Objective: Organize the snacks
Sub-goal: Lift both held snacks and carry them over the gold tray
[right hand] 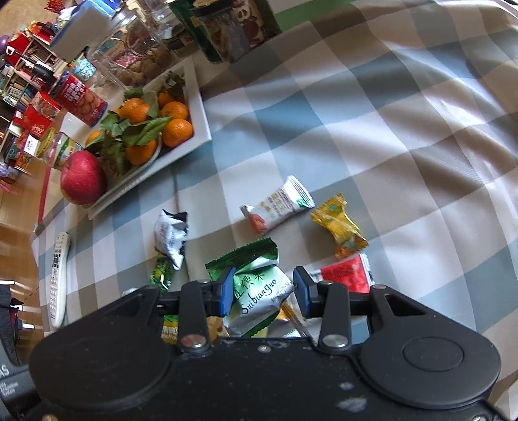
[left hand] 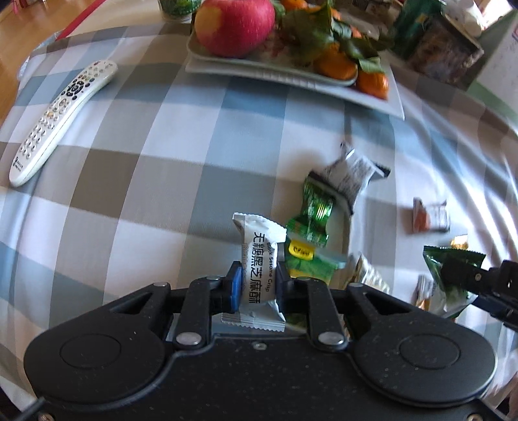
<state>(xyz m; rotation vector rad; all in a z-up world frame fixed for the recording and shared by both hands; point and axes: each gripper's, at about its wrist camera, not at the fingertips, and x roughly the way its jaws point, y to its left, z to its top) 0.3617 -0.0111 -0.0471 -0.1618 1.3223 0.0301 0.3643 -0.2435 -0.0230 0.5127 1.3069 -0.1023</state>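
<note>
My left gripper point(left hand: 258, 275) is shut on a white black-sesame-crisp packet point(left hand: 259, 256) and holds it upright above the checked tablecloth. My right gripper point(right hand: 264, 286) stands around a green and white Suibianguo packet point(right hand: 259, 291); the left pad touches it and the right pad stands a little apart. Loose snacks lie around: a green candy point(left hand: 315, 213), a crumpled black and white wrapper point(left hand: 351, 171), a white and orange bar point(right hand: 278, 205), a yellow candy point(right hand: 340, 226) and a red packet point(right hand: 348, 273). The right gripper also shows at the right edge of the left wrist view point(left hand: 479, 281).
A white tray point(left hand: 291, 76) with a red apple point(left hand: 234, 24) and leafy tangerines point(right hand: 152, 124) stands at the back. A white remote control point(left hand: 61, 119) lies to the left. Jars, tins and boxes point(right hand: 226, 29) crowd the far table edge.
</note>
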